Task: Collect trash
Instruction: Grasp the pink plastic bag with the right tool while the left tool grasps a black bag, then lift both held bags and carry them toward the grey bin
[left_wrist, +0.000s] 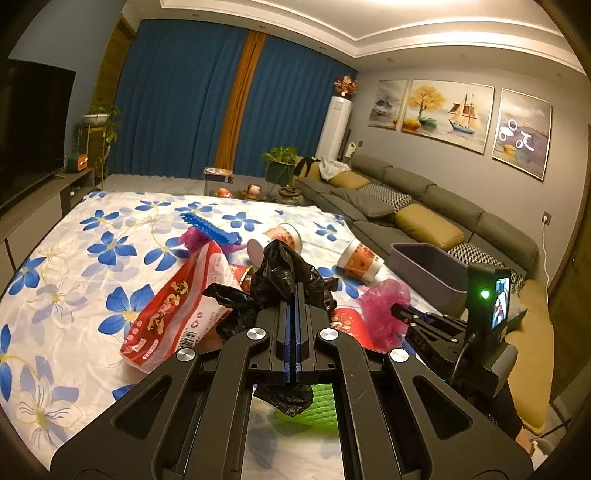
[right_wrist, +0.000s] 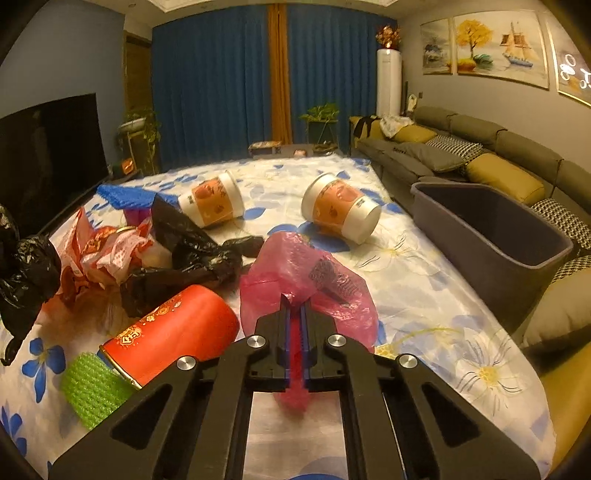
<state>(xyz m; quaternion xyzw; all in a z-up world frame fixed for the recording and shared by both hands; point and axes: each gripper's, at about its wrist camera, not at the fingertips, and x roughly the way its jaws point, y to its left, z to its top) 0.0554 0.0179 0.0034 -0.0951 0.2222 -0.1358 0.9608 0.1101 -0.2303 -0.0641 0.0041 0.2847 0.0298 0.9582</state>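
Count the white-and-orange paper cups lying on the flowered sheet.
2. Both lie tipped on their sides: one white-and-orange paper cup beside the black plastic bags, the other cup nearer the grey plastic bin. More could be hidden under the trash pile.

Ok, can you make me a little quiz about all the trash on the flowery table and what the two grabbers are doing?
1. True or false: the left gripper is shut on a black plastic bag.
2. What is the right gripper pinching? A) a paper cup B) a pink plastic bag C) the red can
3. Fill in: the grey bin stands at the table's edge beside the ____.

Key
1. True. The black film is clamped between the closed jaws.
2. B. The pink plastic bag is between the jaws; the two paper cups lie tipped over farther back, and the red can lies to the left.
3. Sofa.
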